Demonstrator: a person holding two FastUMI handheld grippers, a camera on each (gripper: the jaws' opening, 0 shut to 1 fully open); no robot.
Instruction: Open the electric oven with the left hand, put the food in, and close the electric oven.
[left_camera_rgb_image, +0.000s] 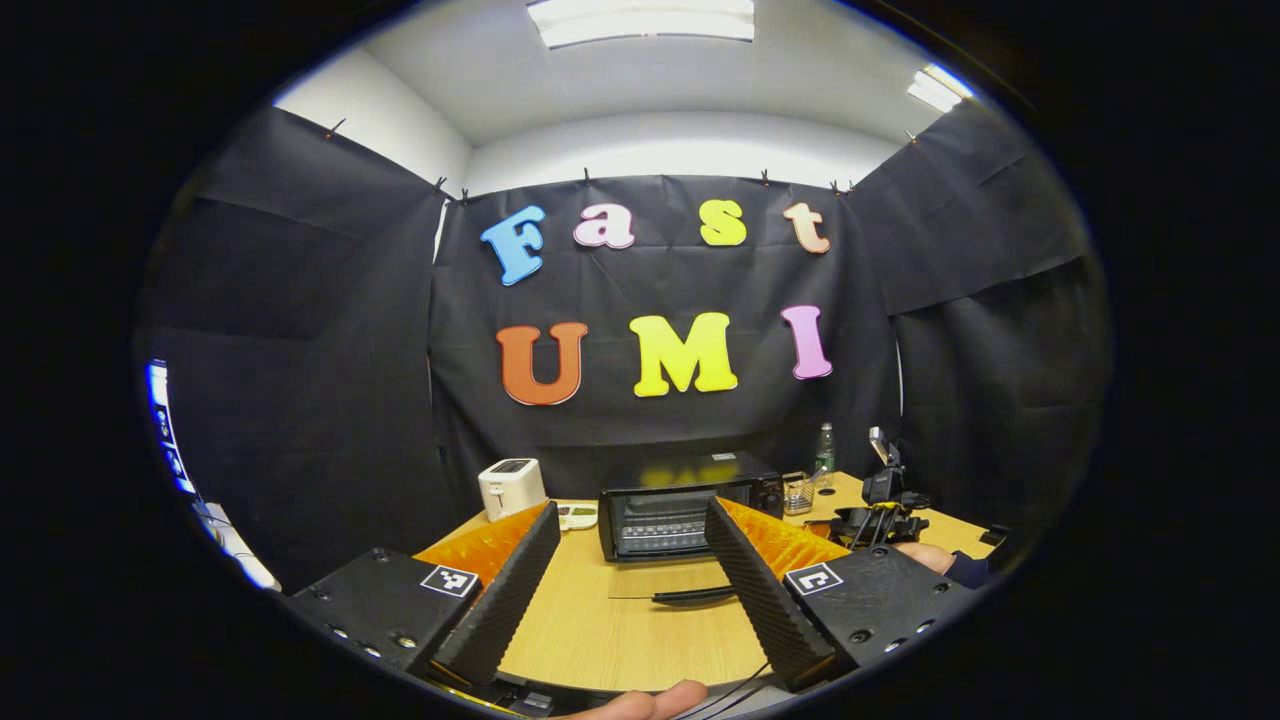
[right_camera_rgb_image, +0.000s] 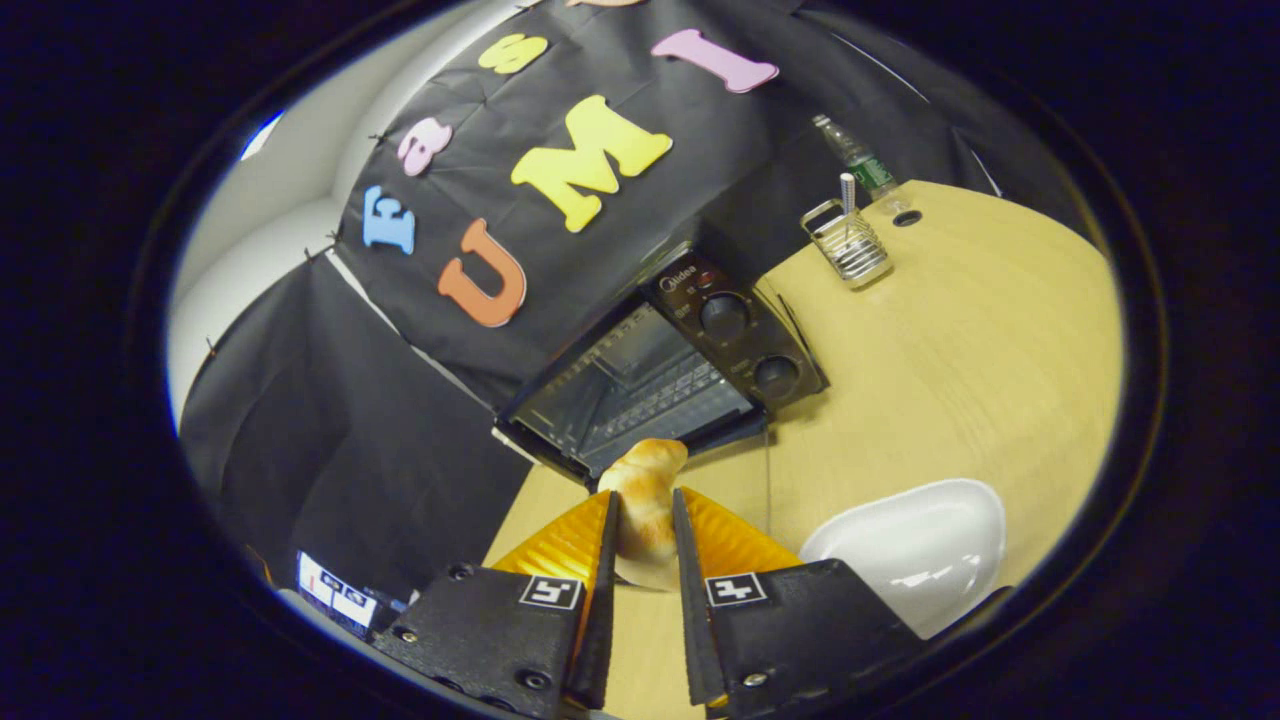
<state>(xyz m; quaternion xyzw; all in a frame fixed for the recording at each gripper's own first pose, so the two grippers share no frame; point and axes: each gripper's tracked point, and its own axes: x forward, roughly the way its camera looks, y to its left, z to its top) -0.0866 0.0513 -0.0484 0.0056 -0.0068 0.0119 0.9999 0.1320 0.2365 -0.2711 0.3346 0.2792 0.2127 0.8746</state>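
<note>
Left gripper view looks across the wooden bench (left_camera_rgb_image: 620, 620) toward the electric oven (left_camera_rgb_image: 690, 503), which stands near the far edge against the black cloth wall. The oven's glass door (left_camera_rgb_image: 668, 578) is dropped fully open and lies flat toward the camera, its dark handle (left_camera_rgb_image: 695, 596) at the near edge. The left gripper (left_camera_rgb_image: 625, 585) is released, its two ribbed fingers spread wide and holding nothing, hovering above the bench in front of the open door without touching it. A white toaster (left_camera_rgb_image: 511, 487) sits to the left of the oven, with a small white device (left_camera_rgb_image: 577, 516) lying between them. To the oven's right stand a wire holder (left_camera_rgb_image: 797, 493) and a plastic bottle (left_camera_rgb_image: 824, 450), and further right a black tripod stand (left_camera_rgb_image: 880, 505).

Right gripper view is tilted and looks down on the same oven (right_camera_rgb_image: 690, 350) from closer in, with its wire rack visible inside and two round knobs (right_camera_rgb_image: 724, 316) on the control panel. The right gripper (right_camera_rgb_image: 645, 545) is clenched on a croissant (right_camera_rgb_image: 645, 500), both fingers pressing its sides; the pastry's free end points at the oven opening, just short of it. A white plate (right_camera_rgb_image: 915, 550) rests on the bench beside the gripper, and the wire holder (right_camera_rgb_image: 850, 245) and bottle (right_camera_rgb_image: 860, 165) stand beyond the oven.
</note>
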